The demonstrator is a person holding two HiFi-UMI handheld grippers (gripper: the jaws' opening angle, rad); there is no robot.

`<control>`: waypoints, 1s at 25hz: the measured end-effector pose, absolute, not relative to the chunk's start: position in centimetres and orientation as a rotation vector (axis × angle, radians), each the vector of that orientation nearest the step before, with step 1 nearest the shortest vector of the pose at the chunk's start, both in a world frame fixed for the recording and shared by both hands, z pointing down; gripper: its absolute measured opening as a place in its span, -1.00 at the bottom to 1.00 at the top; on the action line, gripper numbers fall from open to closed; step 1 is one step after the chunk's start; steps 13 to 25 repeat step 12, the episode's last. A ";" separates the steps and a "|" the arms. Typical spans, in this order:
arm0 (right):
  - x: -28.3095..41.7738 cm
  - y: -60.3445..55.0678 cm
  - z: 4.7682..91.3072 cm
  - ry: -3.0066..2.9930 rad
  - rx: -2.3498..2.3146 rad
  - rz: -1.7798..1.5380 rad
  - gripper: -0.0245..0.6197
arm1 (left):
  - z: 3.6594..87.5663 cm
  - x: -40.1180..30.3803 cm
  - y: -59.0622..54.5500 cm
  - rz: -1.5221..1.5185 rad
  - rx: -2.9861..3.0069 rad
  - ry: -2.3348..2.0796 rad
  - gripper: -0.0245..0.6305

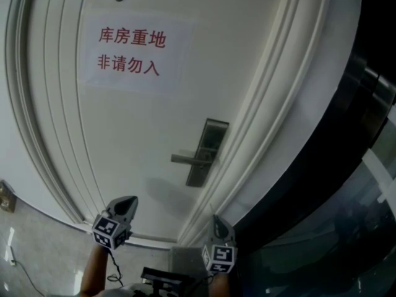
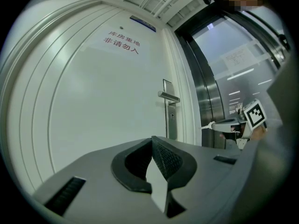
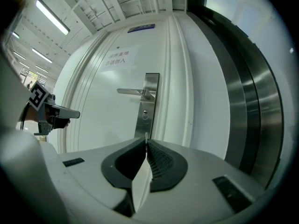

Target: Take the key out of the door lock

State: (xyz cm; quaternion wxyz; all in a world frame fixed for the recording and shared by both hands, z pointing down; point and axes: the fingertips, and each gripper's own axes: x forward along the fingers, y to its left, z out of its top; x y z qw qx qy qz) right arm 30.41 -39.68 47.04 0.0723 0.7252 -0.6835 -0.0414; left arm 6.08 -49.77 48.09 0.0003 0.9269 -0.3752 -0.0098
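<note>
The white door (image 1: 124, 141) carries a steel lock plate (image 1: 207, 150) with a lever handle (image 1: 189, 159). In the right gripper view the keyhole (image 3: 145, 114) below the handle (image 3: 133, 92) shows no key in it. My right gripper (image 3: 146, 141) is shut, and a thin sliver, the key (image 3: 146, 136) seen edge-on, pokes out between its tips. It hangs well short of the plate (image 3: 147, 104). In the head view the right gripper (image 1: 216, 220) is low, below the lock. My left gripper (image 2: 152, 141) is shut on nothing; it sits at lower left (image 1: 127, 203), away from the door.
A paper sign (image 1: 131, 53) with red characters is stuck high on the door. Moulded white door trim runs beside the lock plate, and a dark metal and glass frame (image 1: 346, 184) stands to the right. Pale floor tiles (image 1: 37, 246) and a wall socket (image 1: 6, 197) lie lower left.
</note>
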 end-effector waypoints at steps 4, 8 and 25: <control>30.0 -39.7 47.3 -2.054 2.174 -0.119 -0.86 | 48.0 5.7 -49.7 -0.031 2.914 -1.181 -0.90; 29.7 -39.6 47.5 -2.051 2.173 -0.112 -0.86 | 48.0 5.4 -49.5 -0.027 2.915 -1.181 -0.90; 29.7 -39.5 47.6 -2.049 2.173 -0.116 -0.86 | 48.1 5.2 -49.3 -0.022 2.920 -1.180 -0.90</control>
